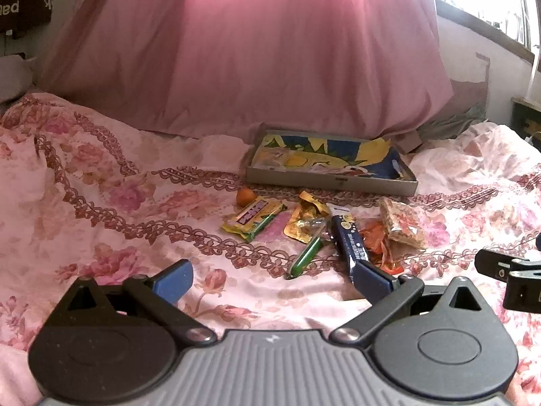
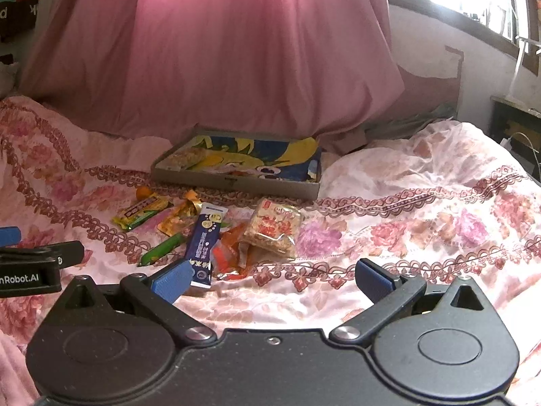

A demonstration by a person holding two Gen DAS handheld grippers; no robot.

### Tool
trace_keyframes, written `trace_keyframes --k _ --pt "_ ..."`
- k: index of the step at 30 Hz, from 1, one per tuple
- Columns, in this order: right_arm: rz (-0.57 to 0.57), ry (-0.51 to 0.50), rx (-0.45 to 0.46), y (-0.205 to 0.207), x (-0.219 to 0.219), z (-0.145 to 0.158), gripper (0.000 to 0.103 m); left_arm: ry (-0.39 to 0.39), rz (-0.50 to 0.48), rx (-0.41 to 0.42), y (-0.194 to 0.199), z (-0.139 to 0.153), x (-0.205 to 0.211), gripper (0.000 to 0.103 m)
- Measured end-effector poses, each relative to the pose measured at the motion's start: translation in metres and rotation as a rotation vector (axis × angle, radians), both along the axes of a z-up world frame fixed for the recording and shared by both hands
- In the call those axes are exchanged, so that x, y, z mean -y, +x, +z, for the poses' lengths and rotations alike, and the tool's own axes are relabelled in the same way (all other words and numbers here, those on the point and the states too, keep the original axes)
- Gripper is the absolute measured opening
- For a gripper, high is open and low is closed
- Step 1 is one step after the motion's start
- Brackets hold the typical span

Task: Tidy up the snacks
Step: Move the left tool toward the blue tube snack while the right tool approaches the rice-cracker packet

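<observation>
Your left gripper [image 1: 274, 282] and right gripper [image 2: 274, 279] both gape wide, empty; snacks [image 2: 206, 233] ahead of fingers, tray [image 2: 236, 182] beyond.

Seven snacks [image 2: 274, 228], one tray [image 2: 236, 181], two grippers [image 2: 272, 279]

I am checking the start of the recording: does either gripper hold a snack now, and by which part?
Nothing is held. The left gripper and the right gripper are both open above the bedspread, short of the snacks.

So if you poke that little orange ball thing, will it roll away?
Probably a bit. The small orange fruit looks round, so it may roll, but the soft, wrinkly bedspread and the yellow-green snack bar beside it would likely stop it.
</observation>
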State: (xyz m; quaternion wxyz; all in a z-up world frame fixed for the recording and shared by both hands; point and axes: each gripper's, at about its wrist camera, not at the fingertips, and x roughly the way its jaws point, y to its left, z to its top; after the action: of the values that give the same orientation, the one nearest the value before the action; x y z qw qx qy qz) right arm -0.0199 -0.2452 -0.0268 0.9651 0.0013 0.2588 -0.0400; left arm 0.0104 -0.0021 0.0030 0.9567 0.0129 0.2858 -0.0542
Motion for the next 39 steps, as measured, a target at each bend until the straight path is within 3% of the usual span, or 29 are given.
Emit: trace_keyframes --k 20,31,39 --pt "0.046 0.059 -0.039 0.016 0.005 -0.006 0.102 0.017 0.030 -0.026 0.008 -0.003 0.002 0.103" --pt "0.066 0.000 0.001 0.031 0.020 0.008 0.102 0.002 0.002 -0.038 0.023 -0.006 0.007 0.103" --pt "0.116 -0.033 -0.008 0.059 0.036 0.013 0.103 0.047 -0.054 -0.032 0.045 -0.006 0.022 0.103"
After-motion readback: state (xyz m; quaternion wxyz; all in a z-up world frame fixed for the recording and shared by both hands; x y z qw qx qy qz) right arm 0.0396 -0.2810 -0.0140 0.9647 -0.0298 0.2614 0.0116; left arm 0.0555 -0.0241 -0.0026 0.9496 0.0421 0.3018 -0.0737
